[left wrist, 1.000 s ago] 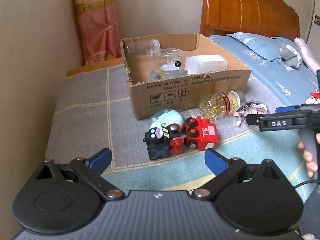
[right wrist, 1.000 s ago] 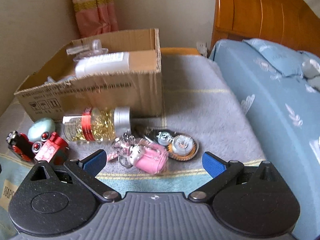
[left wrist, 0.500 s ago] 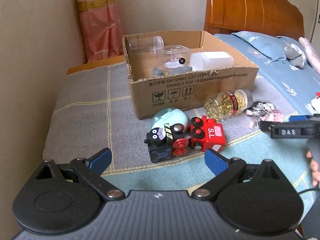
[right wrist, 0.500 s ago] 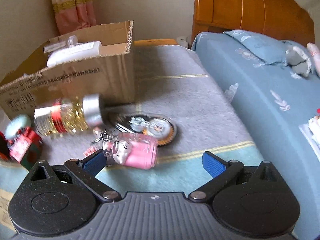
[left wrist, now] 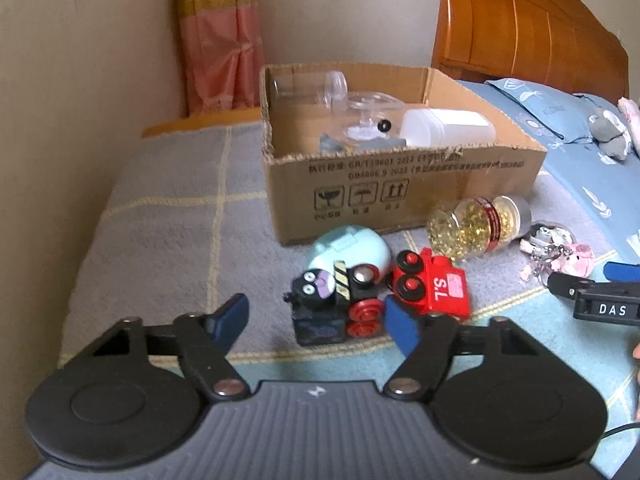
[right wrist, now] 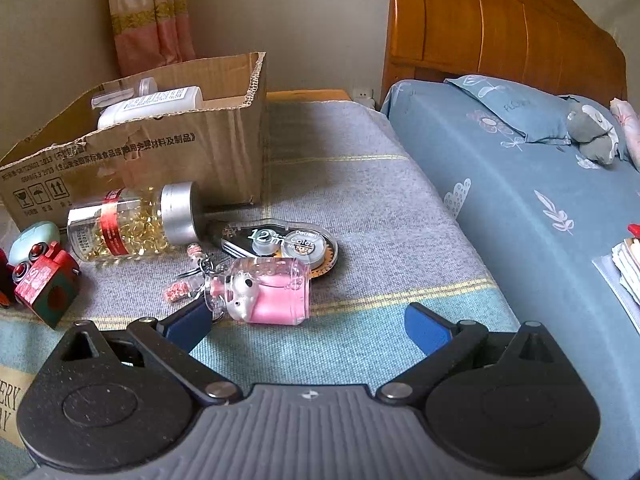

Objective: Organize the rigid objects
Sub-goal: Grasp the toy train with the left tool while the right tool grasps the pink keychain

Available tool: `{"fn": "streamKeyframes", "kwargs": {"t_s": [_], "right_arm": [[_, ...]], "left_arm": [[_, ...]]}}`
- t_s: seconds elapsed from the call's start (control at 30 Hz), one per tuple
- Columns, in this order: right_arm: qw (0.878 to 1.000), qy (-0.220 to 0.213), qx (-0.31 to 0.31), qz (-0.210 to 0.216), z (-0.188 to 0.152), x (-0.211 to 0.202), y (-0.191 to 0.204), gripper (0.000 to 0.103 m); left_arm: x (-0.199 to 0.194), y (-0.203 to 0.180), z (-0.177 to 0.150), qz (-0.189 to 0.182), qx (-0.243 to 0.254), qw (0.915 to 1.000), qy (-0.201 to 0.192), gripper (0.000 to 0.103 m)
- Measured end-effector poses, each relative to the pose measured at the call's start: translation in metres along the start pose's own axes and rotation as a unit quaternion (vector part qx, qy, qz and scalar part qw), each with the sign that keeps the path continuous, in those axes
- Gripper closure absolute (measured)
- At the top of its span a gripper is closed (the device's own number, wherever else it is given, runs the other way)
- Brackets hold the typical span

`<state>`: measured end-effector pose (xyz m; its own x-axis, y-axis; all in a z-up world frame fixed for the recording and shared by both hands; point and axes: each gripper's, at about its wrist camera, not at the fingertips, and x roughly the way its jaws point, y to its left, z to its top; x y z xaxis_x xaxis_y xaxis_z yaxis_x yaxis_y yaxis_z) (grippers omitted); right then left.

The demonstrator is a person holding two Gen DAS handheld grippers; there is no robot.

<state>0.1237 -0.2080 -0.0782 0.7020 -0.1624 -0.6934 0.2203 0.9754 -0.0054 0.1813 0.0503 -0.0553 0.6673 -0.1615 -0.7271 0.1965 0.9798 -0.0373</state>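
A cardboard box [left wrist: 400,188] holding clear and white containers stands on the grey blanket. In front of it lie a black toy engine [left wrist: 332,300], a red toy wagon [left wrist: 436,290], a pale blue egg-shaped case [left wrist: 352,248] and a bottle of gold capsules [left wrist: 476,226]. My left gripper [left wrist: 316,320] is open, just short of the black engine. My right gripper [right wrist: 308,328] is open, just in front of a pink keychain bottle [right wrist: 268,292]; a correction tape [right wrist: 284,240] lies behind it. The capsule bottle [right wrist: 128,224] and red wagon [right wrist: 44,280] show at the left.
A blue-sheeted bed [right wrist: 540,208] with a pillow [right wrist: 516,108] and wooden headboard [right wrist: 500,36] lies on the right. A wall and pink curtain [left wrist: 220,36] stand behind the box. Papers [right wrist: 628,260] lie on the bed's right edge.
My left gripper has moved forward toward the toy trains and its fingers have narrowed a little. My right gripper has swung back left and closer to the pink keychain.
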Motion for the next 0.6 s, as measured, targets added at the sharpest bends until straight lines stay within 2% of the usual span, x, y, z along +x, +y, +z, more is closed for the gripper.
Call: {"fn": "streamKeyframes", "kwargs": {"t_s": [0.1, 0.17, 0.27, 0.6], "right_arm": [[1.0, -0.002, 0.0, 0.0, -0.001, -0.001, 0.0, 0.0], [1.0, -0.004, -0.001, 0.0, -0.002, -0.001, 0.0, 0.0], [1.0, -0.007, -0.012, -0.002, -0.004, -0.002, 0.002, 0.0], [1.0, -0.014, 0.014, 0.024, 0.004, -0.006, 0.005, 0.001]], "left_arm": [[0.007, -0.001, -0.003, 0.001, -0.01, 0.9999, 0.005, 0.035], [0.01, -0.001, -0.004, -0.003, -0.018, 0.9998, 0.01, 0.045], [0.013, -0.001, -0.006, -0.01, -0.028, 0.9995, 0.011, 0.054], [0.018, -0.006, -0.005, 0.002, -0.017, 0.9998, 0.008, 0.054]]}}
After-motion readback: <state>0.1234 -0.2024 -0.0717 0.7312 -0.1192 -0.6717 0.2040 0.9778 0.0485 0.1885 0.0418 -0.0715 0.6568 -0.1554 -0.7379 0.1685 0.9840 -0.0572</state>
